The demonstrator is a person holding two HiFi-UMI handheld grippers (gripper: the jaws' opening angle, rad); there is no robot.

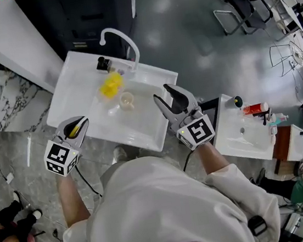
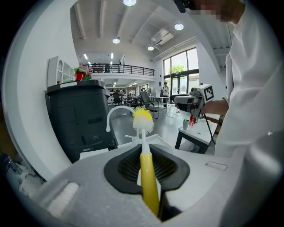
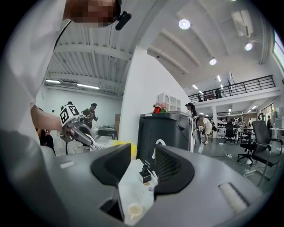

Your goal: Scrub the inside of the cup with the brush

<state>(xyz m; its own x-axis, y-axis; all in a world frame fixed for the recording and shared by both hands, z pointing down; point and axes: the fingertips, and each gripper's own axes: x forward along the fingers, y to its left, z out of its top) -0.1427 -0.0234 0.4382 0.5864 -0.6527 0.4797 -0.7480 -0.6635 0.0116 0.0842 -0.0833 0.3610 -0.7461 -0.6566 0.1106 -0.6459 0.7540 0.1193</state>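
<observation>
A brush with a yellow handle, thin white stem and yellow-white bristle head is clamped in my left gripper, which is shut on the handle. The bristles hang over the white sink basin. A small cream cup stands upright in the basin, just right of the bristles. It also shows low between the right jaws in the right gripper view, cup. My right gripper hovers above the sink's right edge, open, with nothing between its pads and clear of the cup.
A white curved faucet and a small black fitting stand at the sink's back. Behind them is a dark cabinet. A second white table with bottles stands to the right, with office chairs beyond.
</observation>
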